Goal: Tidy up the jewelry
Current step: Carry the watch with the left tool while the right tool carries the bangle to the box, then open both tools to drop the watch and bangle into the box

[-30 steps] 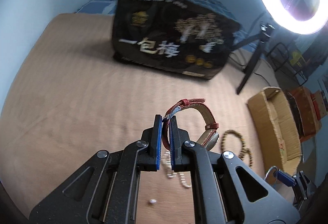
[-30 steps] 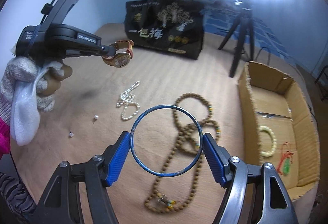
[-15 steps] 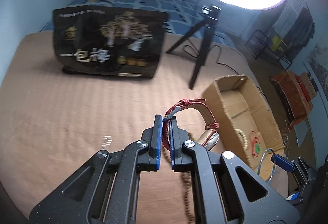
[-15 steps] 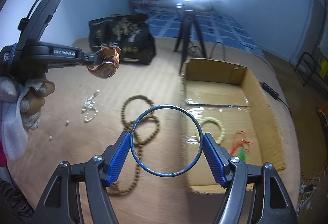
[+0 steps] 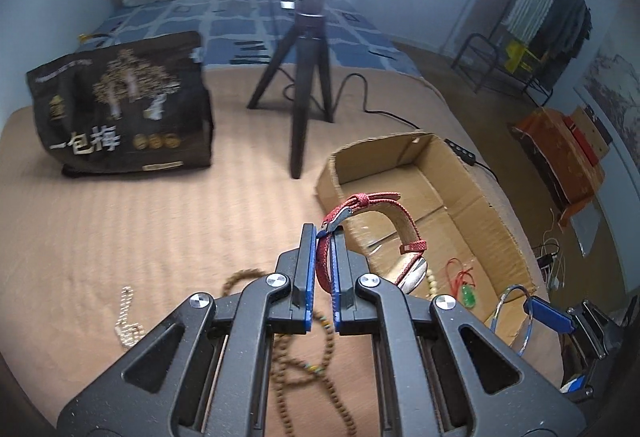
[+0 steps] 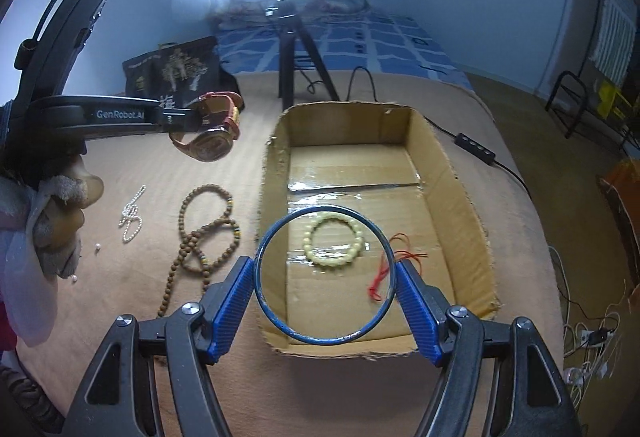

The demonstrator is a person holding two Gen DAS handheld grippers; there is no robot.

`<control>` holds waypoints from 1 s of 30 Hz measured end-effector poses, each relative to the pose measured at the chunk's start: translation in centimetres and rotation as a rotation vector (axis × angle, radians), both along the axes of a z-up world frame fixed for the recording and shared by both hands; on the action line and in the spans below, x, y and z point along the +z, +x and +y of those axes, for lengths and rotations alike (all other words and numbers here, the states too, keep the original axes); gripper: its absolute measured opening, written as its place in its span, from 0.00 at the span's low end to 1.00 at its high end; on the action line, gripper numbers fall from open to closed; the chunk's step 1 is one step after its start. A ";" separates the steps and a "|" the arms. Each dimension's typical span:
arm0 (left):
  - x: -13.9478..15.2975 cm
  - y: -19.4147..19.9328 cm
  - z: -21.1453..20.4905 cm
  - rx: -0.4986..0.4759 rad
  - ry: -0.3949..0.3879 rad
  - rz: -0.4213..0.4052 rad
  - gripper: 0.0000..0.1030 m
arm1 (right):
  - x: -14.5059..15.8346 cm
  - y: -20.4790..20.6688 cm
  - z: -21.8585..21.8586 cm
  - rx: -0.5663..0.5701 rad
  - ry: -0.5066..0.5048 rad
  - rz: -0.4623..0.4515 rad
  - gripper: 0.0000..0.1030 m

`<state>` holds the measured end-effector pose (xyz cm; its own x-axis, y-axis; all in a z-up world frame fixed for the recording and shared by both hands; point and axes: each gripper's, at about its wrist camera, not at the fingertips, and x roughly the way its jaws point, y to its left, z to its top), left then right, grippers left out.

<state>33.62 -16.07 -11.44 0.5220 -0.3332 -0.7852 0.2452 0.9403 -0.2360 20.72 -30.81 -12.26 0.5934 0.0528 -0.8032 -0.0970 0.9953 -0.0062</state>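
Note:
My left gripper (image 5: 322, 271) is shut on the red strap of a wristwatch (image 5: 400, 229), held in the air just left of the cardboard box (image 5: 472, 205). From the right wrist view the watch (image 6: 214, 135) hangs off that gripper beside the box's left wall (image 6: 272, 189). My right gripper (image 6: 326, 275) is shut on a thin blue bangle (image 6: 280, 325), pinched by its sides above the near half of the box. Inside the box lie a pale bead bracelet (image 6: 336, 243) and a red cord charm (image 6: 384, 269).
A long brown bead strand (image 6: 204, 237), a small pearl string (image 6: 132, 213) and loose pearls (image 6: 97, 246) lie on the tan bedcover left of the box. A black printed bag (image 5: 124, 109), a tripod (image 5: 306, 77) with a ring light and a cable stand behind.
Both grippers have swung right with their loads: the watch from over the pearls and beads to beside the box, the bangle from over the bead strand to above the box.

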 end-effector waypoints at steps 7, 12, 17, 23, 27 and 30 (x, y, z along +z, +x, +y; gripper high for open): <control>-0.7 1.1 -3.1 -0.027 0.009 0.009 0.04 | -0.2 0.5 -2.0 -0.043 0.026 0.010 0.71; -1.3 2.1 -4.8 -0.037 0.017 0.015 0.04 | -0.7 0.9 -2.9 -0.064 0.034 0.019 0.71; -1.7 2.6 -5.9 -0.041 0.018 0.022 0.04 | -1.2 1.2 -3.3 -0.069 0.038 0.028 0.71; -2.3 2.9 -7.4 -0.075 0.011 0.035 0.11 | -1.5 1.4 -3.5 -0.072 0.036 0.025 0.71; -2.3 2.8 -7.6 -0.086 -0.001 0.028 0.33 | -1.6 1.6 -3.3 -0.081 -0.013 0.010 0.86; -2.1 2.6 -7.7 -0.091 0.012 0.023 0.33 | -1.4 1.6 -3.4 -0.081 -0.007 -0.001 0.88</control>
<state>36.25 -23.75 -13.51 0.4714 -0.3694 -0.8008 0.3247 0.9169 -0.2319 22.29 -34.23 -13.69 0.5966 -0.0012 -0.8026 -0.0158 0.9998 -0.0131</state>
